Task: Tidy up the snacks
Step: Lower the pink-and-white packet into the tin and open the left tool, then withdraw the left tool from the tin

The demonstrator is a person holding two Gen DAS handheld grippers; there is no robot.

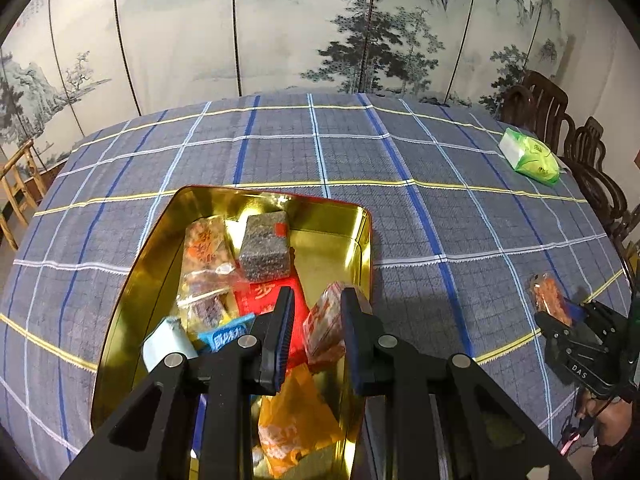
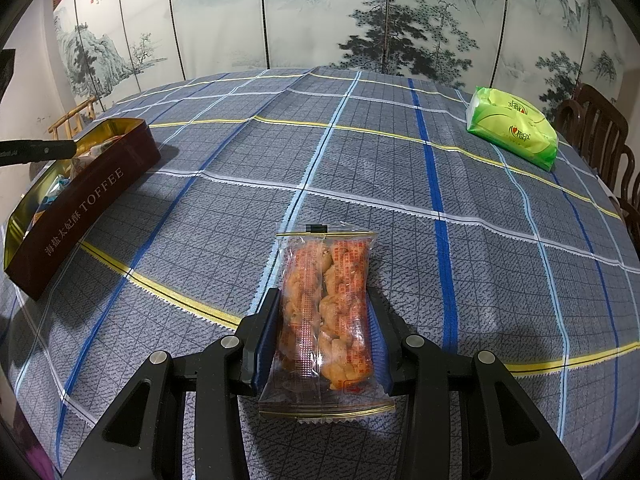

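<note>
Clear-wrapped packet of orange fried twists (image 2: 326, 312) sits clamped between the right gripper (image 2: 324, 334) jaws above the plaid tabletop (image 2: 400, 200), presumably bound for the gold-lined toffee tin (image 1: 132, 280) holding other snacks, over which the left gripper (image 1: 316, 332) hovers, jaws near-together and empty.

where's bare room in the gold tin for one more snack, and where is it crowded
Free: the far right corner of the gold-lined rectangular tin, beside the dark grey seed block. Crowded: its near and left parts, heaped with wrappers. Bare checked tablecloth stretches toward the green tissue pack.
</note>
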